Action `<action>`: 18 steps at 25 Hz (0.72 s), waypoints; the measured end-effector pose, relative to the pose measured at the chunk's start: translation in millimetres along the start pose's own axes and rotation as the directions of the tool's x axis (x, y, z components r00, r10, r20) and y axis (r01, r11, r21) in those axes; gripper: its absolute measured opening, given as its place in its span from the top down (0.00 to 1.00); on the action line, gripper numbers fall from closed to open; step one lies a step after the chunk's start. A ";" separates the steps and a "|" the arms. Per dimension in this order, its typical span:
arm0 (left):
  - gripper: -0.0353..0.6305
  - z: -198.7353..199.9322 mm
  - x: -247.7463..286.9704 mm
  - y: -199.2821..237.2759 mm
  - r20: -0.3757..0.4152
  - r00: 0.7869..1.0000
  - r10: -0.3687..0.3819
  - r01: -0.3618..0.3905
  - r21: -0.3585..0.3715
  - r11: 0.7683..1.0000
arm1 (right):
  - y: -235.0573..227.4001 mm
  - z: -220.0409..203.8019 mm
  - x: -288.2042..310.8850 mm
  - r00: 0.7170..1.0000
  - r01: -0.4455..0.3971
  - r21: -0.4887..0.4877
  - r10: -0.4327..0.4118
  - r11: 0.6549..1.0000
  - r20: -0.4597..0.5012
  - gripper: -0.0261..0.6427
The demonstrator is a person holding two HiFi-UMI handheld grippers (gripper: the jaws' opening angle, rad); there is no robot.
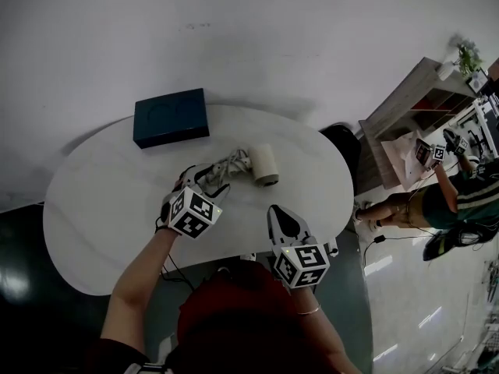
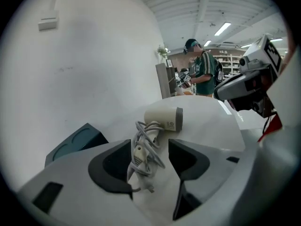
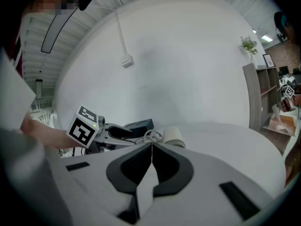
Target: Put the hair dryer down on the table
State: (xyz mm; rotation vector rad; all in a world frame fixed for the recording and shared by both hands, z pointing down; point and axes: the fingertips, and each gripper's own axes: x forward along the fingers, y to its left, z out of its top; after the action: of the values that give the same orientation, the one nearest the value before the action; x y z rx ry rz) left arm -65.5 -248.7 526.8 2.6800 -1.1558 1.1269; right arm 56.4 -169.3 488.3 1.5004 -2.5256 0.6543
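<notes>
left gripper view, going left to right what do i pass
dark blue box → hair dryer → right claw. The coiled cord overlaps the dryer, so it is left out.

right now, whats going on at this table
A person holds a gripper in each hand. The hair dryer lies on the white table with its cord bundled at the handle. The left gripper has its tongs apart on either side of the cord, not pressing it. The right gripper is shut and empty, back by the table's near edge. A dark blue box sits at the far side.
</notes>
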 end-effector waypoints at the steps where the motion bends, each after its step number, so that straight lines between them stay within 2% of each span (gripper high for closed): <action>1: 0.55 -0.9 -3.7 0.0 0.008 1.000 0.006 -0.006 -0.020 1.000 | 3.0 -0.3 -0.3 1.000 -0.005 -0.003 0.005 1.000 0.001 0.94; 6: 0.61 -4.7 -23.1 5.5 0.053 0.997 0.063 -0.055 -0.134 0.989 | 16.5 -2.9 -0.5 1.000 -0.023 -0.014 0.023 1.000 0.002 0.94; 8: 0.64 -5.9 -32.6 8.7 0.079 0.993 0.088 -0.068 -0.228 0.971 | 21.1 -3.7 -0.8 1.000 -0.029 -0.017 0.030 0.999 0.001 0.94; 11: 0.66 -10.6 -47.0 10.9 0.102 0.987 0.121 -0.078 -0.353 0.932 | 29.3 -4.9 -1.0 0.999 -0.043 -0.024 0.043 0.999 0.000 0.94; 14: 0.71 -15.5 -60.6 13.2 0.110 0.980 0.165 -0.108 -0.402 0.909 | 38.0 -5.7 -1.2 0.998 -0.059 -0.030 0.059 0.998 -0.002 0.94; 18: 0.77 -20.9 -77.6 15.4 0.114 0.971 0.208 -0.142 -0.423 0.895 | 48.8 -6.5 -0.4 0.997 -0.075 -0.036 0.075 0.997 -0.002 0.94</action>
State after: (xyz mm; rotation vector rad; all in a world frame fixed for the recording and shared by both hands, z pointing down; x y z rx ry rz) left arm -124.5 -205.4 490.1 2.4027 -1.4923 0.5971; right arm 13.8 -146.1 479.5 1.4006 -2.5898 0.6156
